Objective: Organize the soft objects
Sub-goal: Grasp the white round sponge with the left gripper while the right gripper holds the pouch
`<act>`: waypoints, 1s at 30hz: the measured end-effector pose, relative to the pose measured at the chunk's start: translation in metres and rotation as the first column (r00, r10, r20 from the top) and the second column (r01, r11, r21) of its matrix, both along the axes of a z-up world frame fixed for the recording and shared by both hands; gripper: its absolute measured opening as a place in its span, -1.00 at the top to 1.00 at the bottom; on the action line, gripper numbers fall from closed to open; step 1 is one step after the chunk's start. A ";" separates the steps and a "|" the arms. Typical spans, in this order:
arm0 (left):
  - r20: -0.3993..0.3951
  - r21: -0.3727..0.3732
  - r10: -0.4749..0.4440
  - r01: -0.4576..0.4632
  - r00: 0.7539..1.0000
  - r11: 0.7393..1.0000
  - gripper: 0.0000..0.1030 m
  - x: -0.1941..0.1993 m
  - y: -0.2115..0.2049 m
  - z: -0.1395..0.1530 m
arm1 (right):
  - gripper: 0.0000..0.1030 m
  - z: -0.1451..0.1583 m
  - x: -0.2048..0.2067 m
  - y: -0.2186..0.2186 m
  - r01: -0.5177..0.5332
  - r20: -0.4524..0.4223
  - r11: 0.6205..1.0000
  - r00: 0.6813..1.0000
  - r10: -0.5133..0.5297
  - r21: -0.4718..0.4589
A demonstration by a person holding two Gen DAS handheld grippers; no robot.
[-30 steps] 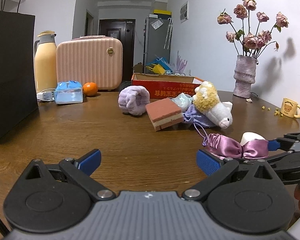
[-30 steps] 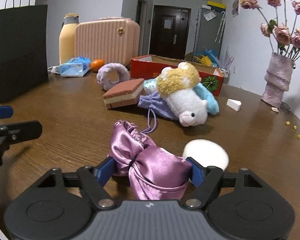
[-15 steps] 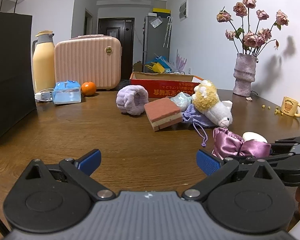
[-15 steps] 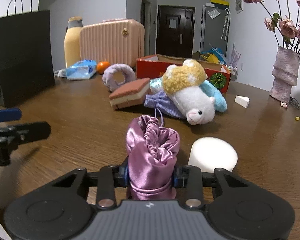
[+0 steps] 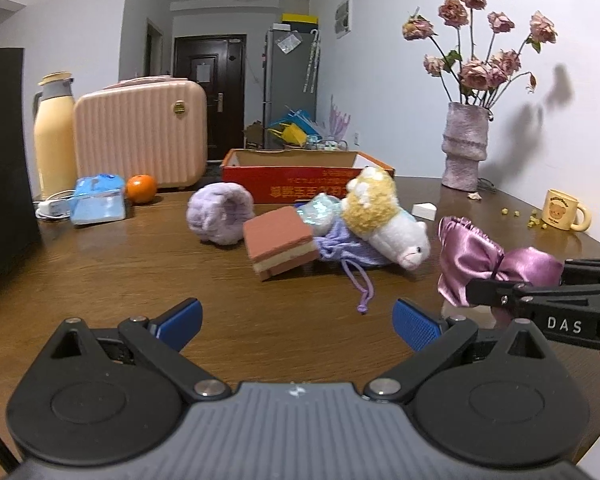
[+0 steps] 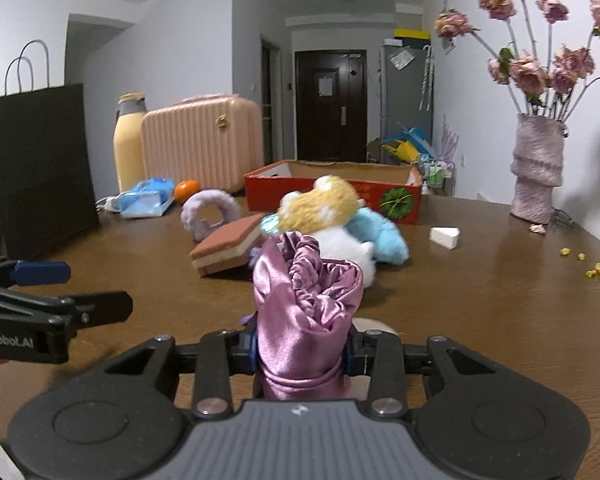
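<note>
The right gripper (image 6: 302, 354) has its jaws squeezed tight on the shiny purple pouch (image 6: 306, 300), which stands up above the surface (image 6: 460, 300). The red box (image 6: 332, 190) lies straight ahead, behind the plush sheep (image 6: 324, 208). The left gripper (image 5: 296, 322) is wide open, holding nothing.

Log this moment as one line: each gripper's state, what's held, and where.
right gripper: shut on shiny purple satin drawstring pouch, lifted off wooden table | left gripper: open, empty
</note>
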State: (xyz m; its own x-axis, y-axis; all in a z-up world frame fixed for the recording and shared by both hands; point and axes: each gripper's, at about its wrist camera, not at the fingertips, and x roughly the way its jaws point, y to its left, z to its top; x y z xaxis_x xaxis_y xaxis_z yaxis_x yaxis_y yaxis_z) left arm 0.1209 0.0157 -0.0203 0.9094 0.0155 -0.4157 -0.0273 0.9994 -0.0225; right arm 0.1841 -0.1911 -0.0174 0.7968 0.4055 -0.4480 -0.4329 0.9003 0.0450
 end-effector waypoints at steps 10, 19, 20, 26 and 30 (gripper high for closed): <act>-0.057 0.003 -0.046 0.046 0.997 0.999 -1.00 0.033 -0.038 -0.002 | 0.32 0.001 0.013 -0.043 0.071 0.019 0.997 0.997 -0.071 0.016; -0.125 -0.017 -0.083 0.082 0.989 0.996 -1.00 0.064 -0.075 -0.010 | 0.32 -0.004 0.031 -0.079 0.107 0.031 0.994 0.994 -0.108 0.008; -0.132 -0.026 -0.091 0.088 0.987 0.996 -1.00 0.067 -0.080 -0.012 | 0.32 -0.005 0.032 -0.082 0.111 0.032 0.994 0.993 -0.110 0.001; -0.172 -0.066 -0.112 0.102 0.979 0.993 -1.00 0.085 -0.102 -0.019 | 0.32 -0.009 0.044 -0.098 0.119 0.033 0.992 0.992 -0.118 -0.041; -0.194 -0.065 -0.120 0.110 0.974 0.992 -1.00 0.096 -0.118 -0.023 | 0.31 -0.010 0.053 -0.107 0.113 0.027 0.992 0.993 -0.112 -0.053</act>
